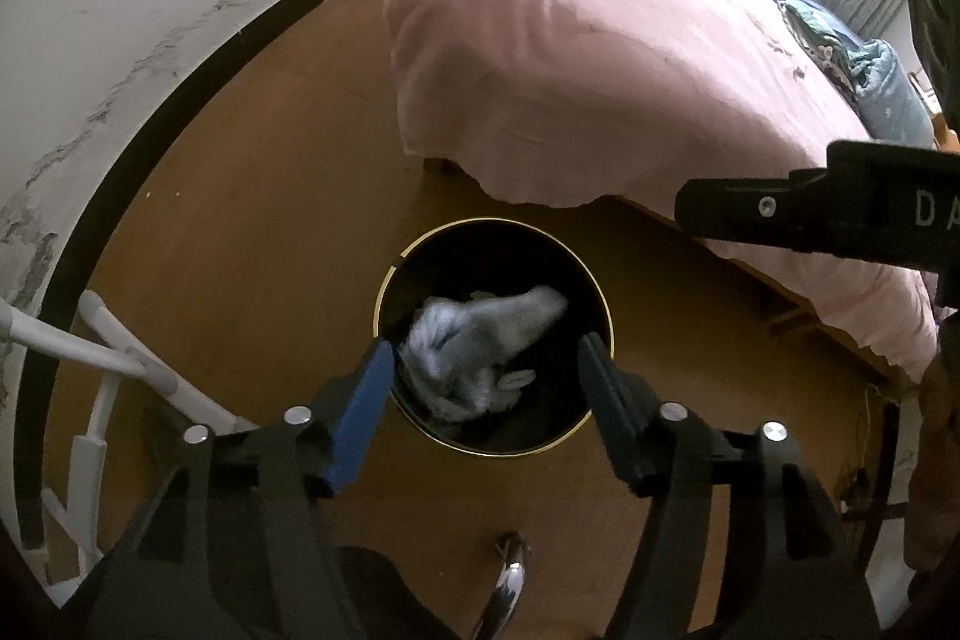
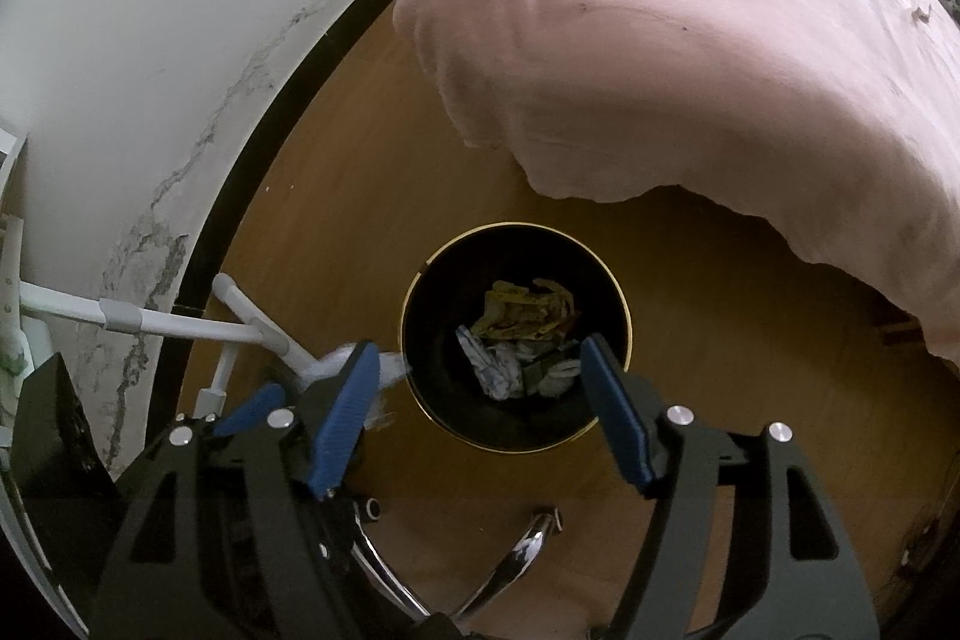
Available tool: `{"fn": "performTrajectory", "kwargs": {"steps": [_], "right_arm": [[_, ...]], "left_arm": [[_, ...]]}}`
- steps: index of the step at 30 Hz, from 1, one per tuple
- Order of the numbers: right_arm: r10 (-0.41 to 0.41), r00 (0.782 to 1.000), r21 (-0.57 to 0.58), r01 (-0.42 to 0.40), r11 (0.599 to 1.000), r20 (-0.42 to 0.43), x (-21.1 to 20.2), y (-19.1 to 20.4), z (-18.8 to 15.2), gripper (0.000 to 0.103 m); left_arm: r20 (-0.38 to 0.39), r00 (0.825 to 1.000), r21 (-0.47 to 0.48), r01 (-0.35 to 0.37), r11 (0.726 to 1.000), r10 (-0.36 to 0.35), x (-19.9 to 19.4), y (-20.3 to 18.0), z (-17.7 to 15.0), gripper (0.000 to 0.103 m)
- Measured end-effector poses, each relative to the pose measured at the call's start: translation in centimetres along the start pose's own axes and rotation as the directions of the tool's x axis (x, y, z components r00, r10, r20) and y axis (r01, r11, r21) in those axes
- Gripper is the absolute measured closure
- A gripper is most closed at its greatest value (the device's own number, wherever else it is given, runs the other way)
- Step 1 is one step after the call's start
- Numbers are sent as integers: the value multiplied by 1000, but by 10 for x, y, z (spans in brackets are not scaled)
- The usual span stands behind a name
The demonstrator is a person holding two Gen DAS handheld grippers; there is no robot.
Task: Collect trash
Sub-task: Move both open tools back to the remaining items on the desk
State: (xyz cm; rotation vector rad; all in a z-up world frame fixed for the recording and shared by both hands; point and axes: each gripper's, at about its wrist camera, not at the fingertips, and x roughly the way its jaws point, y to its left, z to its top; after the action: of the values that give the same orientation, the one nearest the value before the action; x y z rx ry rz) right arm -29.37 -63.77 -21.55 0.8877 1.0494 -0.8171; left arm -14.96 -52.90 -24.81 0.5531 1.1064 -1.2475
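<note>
My left gripper point(image 1: 486, 355) and right gripper point(image 2: 480, 361) both hang spread apart, empty, over the bin point(image 2: 621, 280), so crumpled tissue point(image 1: 480, 340) drops inside.

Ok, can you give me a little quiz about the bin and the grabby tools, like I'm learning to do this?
1. Pick one. The black bin stands on: A) the bed, B) the wooden floor, C) a chair.
2. True or false: the right tool is clamped shut on a piece of trash.
3. Fill the gap: the cover on the bed beside the bin is ____.

Key
1. B.
2. False. Its jaws stand open above the bin and nothing is pressed between them.
3. Pink.
</note>
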Motion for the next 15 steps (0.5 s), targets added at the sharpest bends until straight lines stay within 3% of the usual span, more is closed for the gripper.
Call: {"fn": "performTrajectory", "kwargs": {"steps": [10, 12, 15], "right_arm": [[-11, 1000, -9, 11, 1000, 27, -5, 0, 0, 29], [-25, 998, -25, 26, 999, 63, -13, 2, 0, 26], [-60, 986, -56, 69, 996, 157, -36, 8, 0, 25]], "left_arm": [[24, 1000, -23, 14, 1000, -14, -9, 3, -1, 33], [53, 999, -12, 14, 1000, -13, -27, 0, -2, 31], [92, 996, 49, 8, 999, -13, -62, -10, -9, 20]]}}
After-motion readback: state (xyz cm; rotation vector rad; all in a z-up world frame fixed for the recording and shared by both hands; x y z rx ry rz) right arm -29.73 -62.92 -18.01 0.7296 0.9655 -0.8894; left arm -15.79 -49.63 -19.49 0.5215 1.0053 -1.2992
